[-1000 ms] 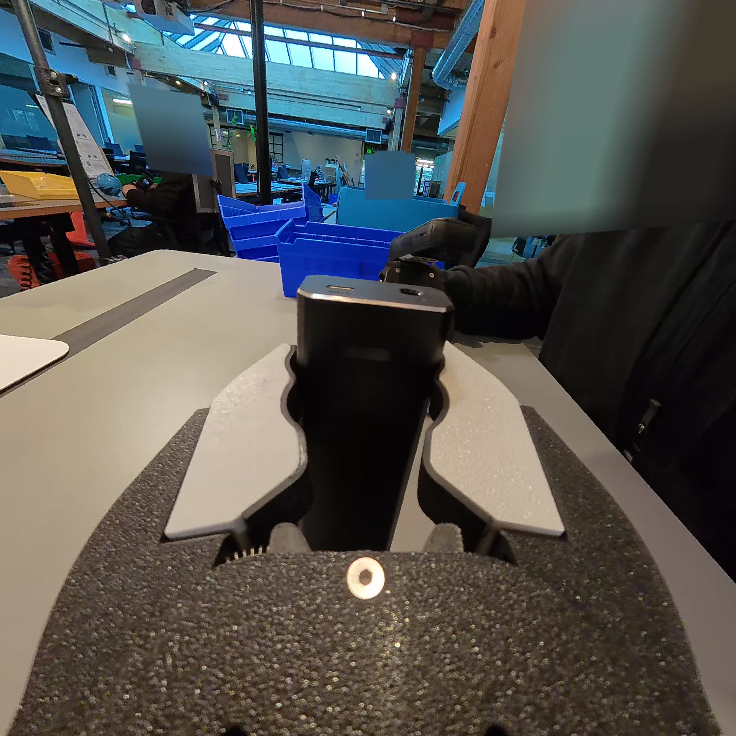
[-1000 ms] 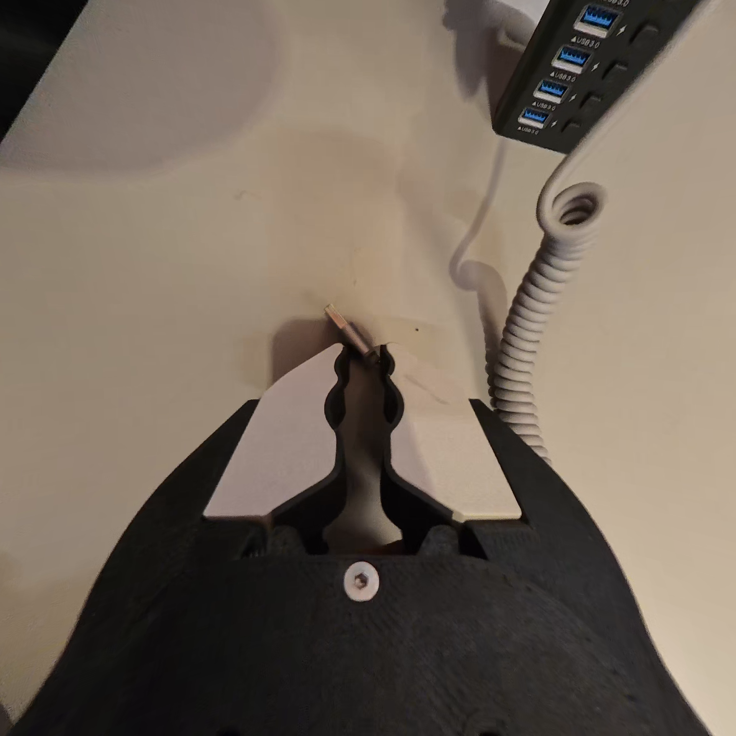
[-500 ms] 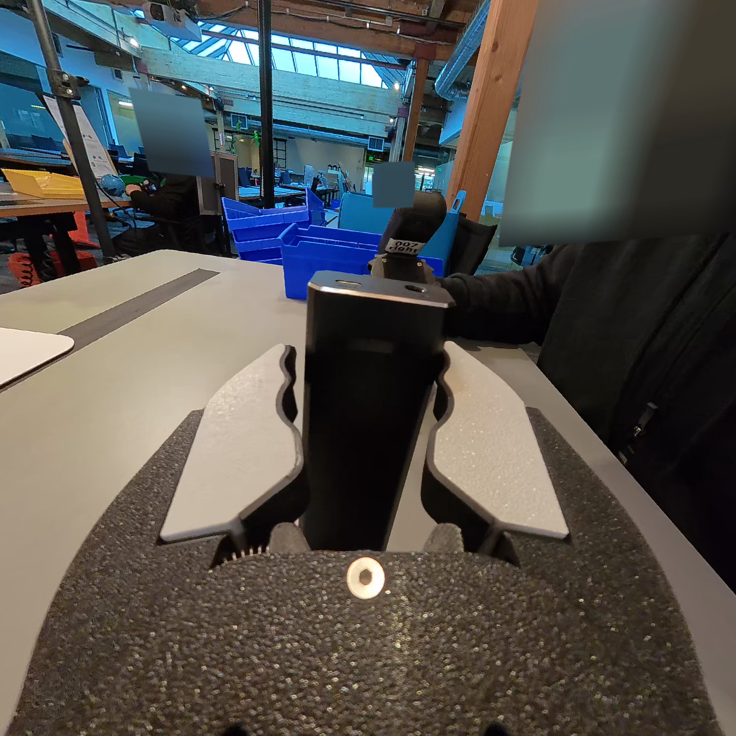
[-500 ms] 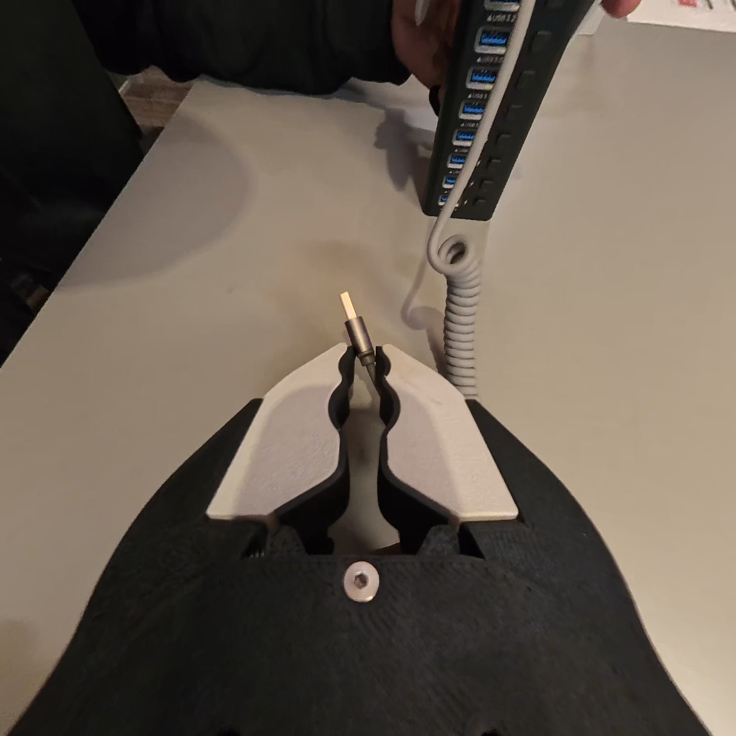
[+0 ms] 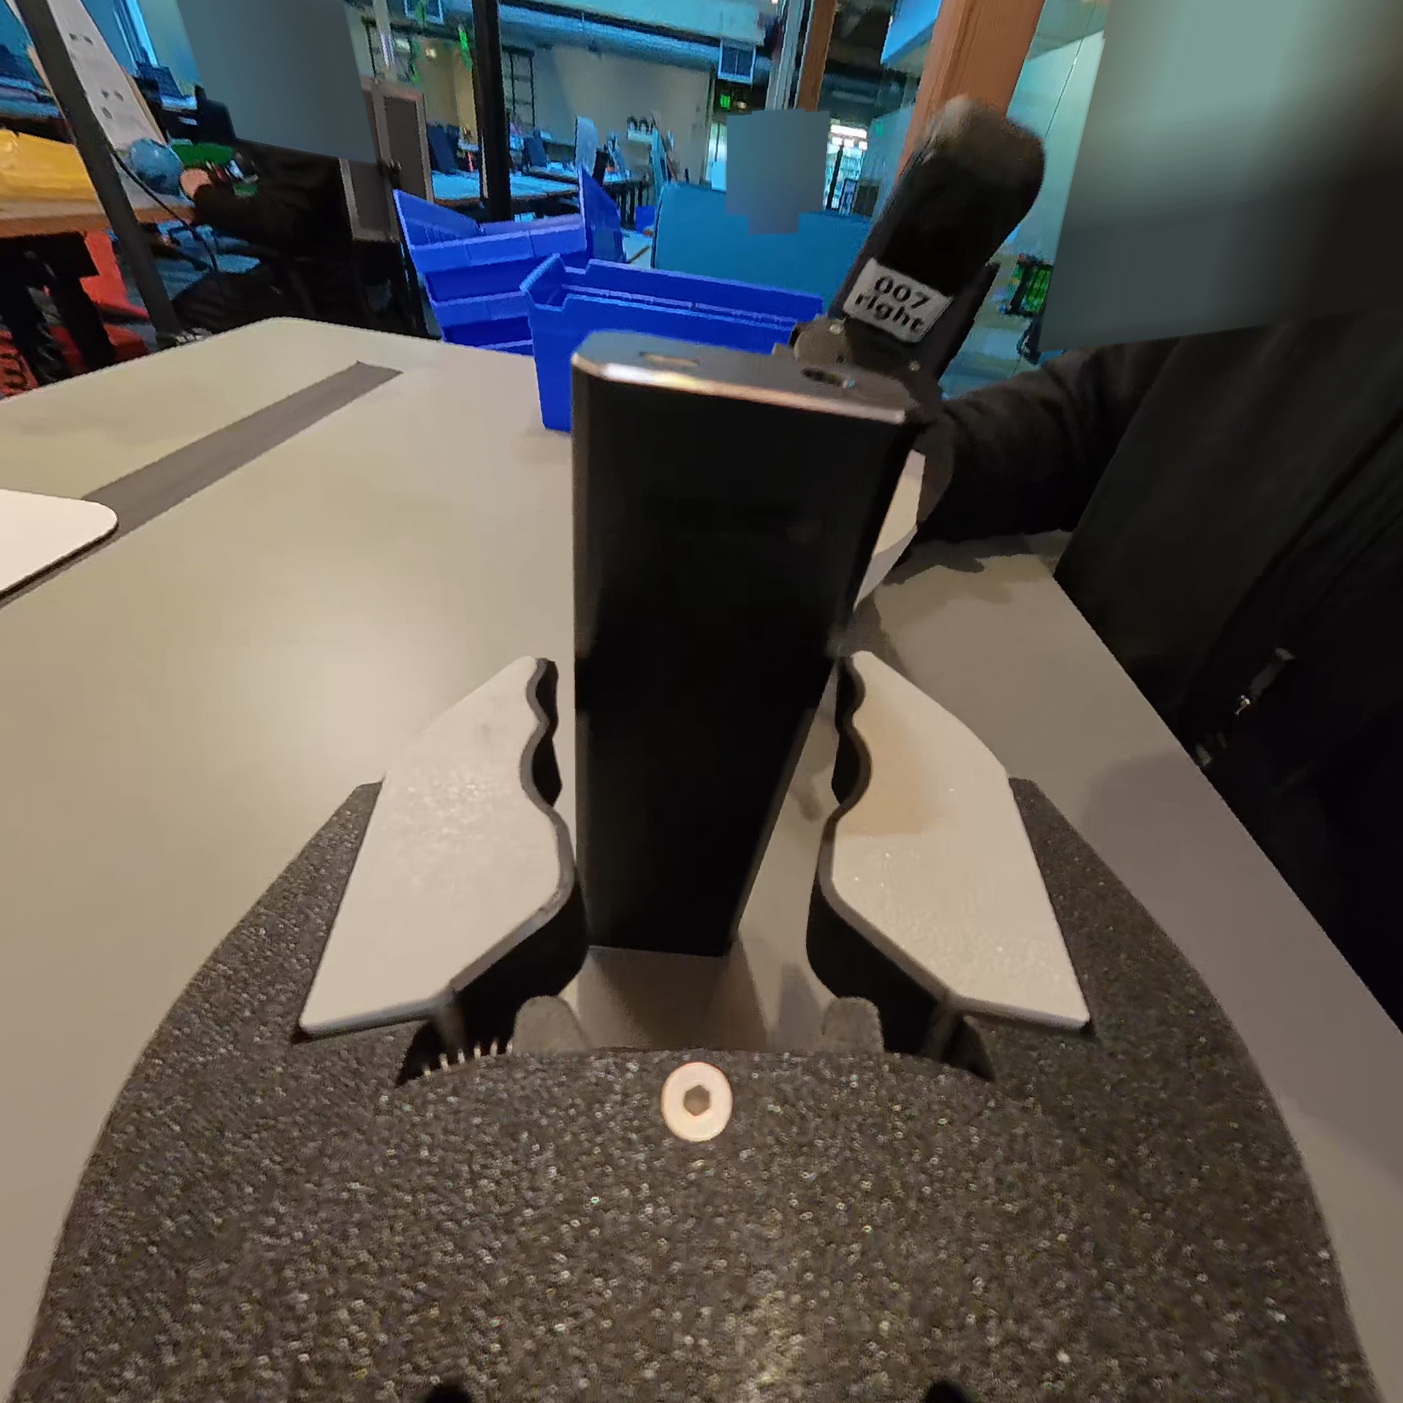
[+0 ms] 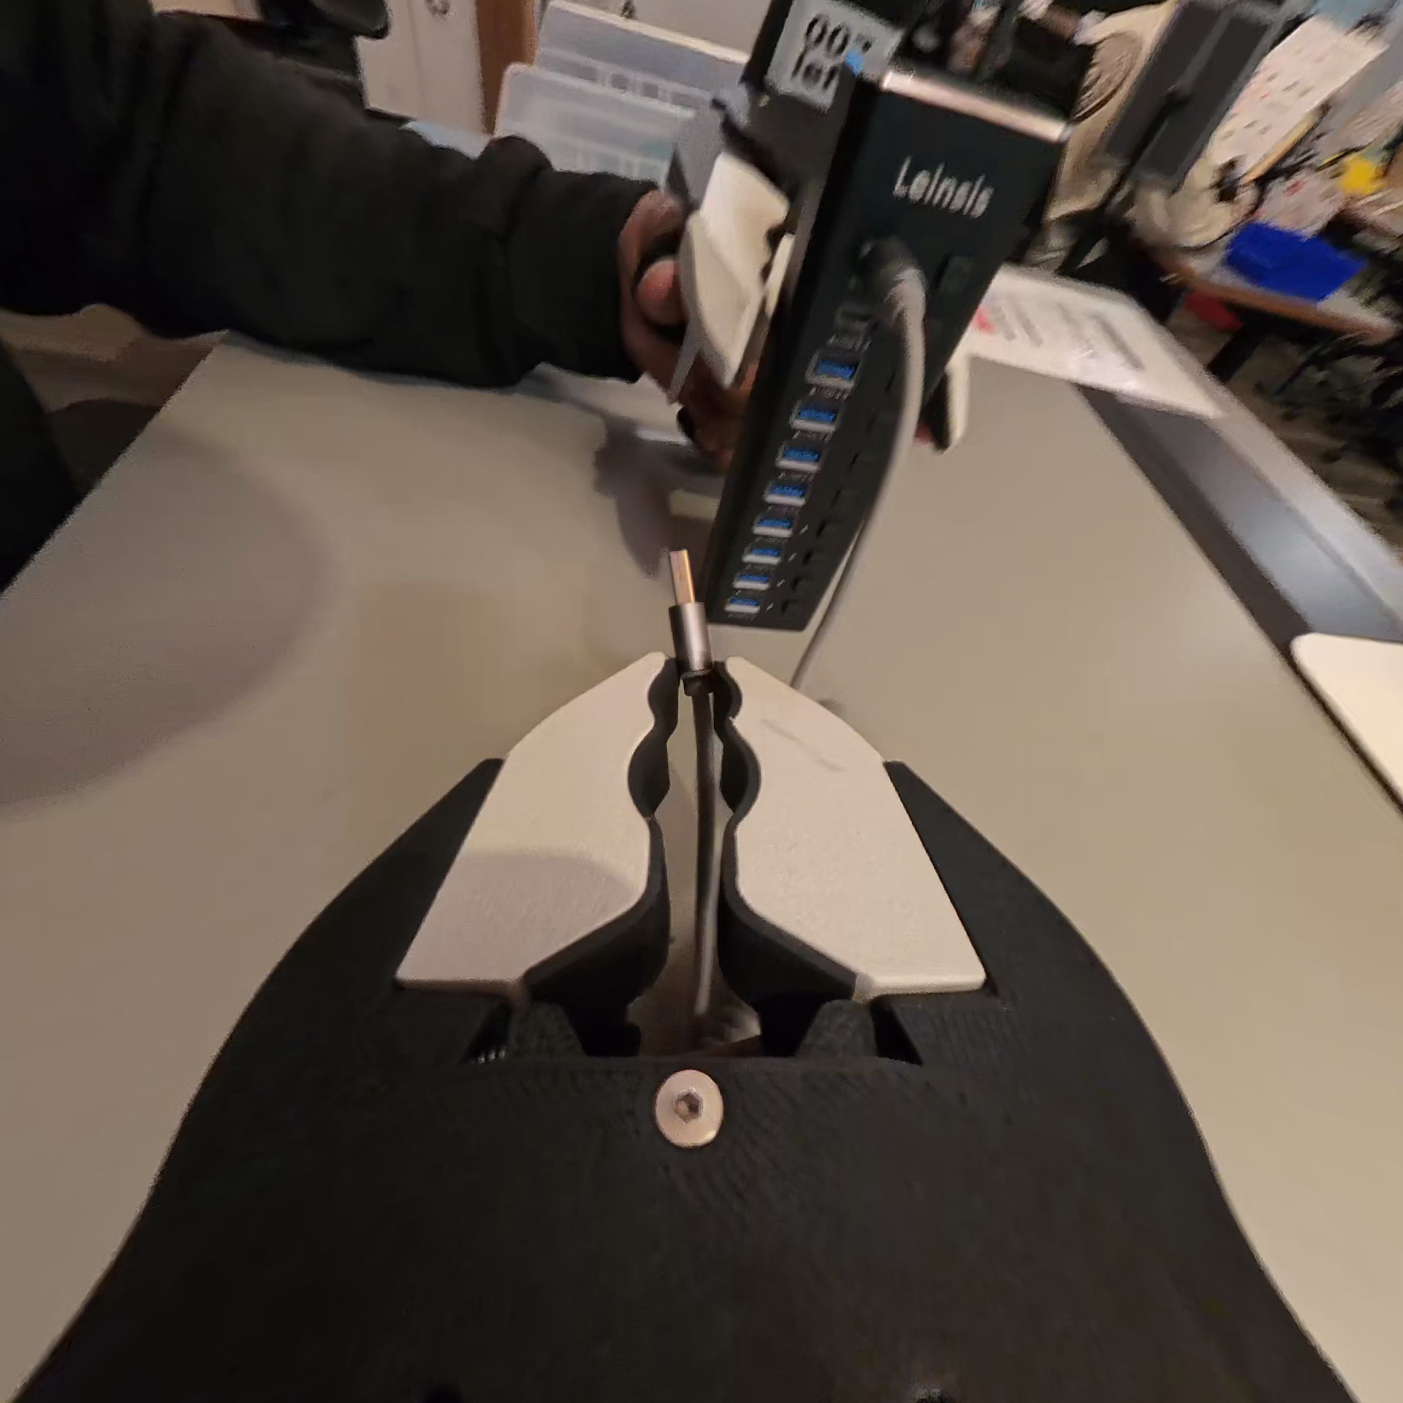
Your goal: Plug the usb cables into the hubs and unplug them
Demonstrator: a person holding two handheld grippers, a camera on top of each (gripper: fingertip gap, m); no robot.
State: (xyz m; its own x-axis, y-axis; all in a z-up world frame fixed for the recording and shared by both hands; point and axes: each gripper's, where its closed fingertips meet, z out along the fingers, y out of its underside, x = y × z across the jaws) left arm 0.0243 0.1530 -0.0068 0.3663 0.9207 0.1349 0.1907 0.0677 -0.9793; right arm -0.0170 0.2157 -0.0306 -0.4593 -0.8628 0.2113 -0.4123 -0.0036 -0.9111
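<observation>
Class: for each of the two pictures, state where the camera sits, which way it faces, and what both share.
Left wrist view: on the left gripper, facing across the grey table toward blue bins; jaws grip the black hub; a dark sleeve shows.
Right wrist view: on the right gripper, facing the hub's ports; jaws pinch the USB plug; a hand shows.
Shared: hub, table, each other's gripper.

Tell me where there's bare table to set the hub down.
Bare table lies left of the USB plug, below the sleeve. More lies right of the hub, before the white mat. Between the grippers it's crowded.
</observation>
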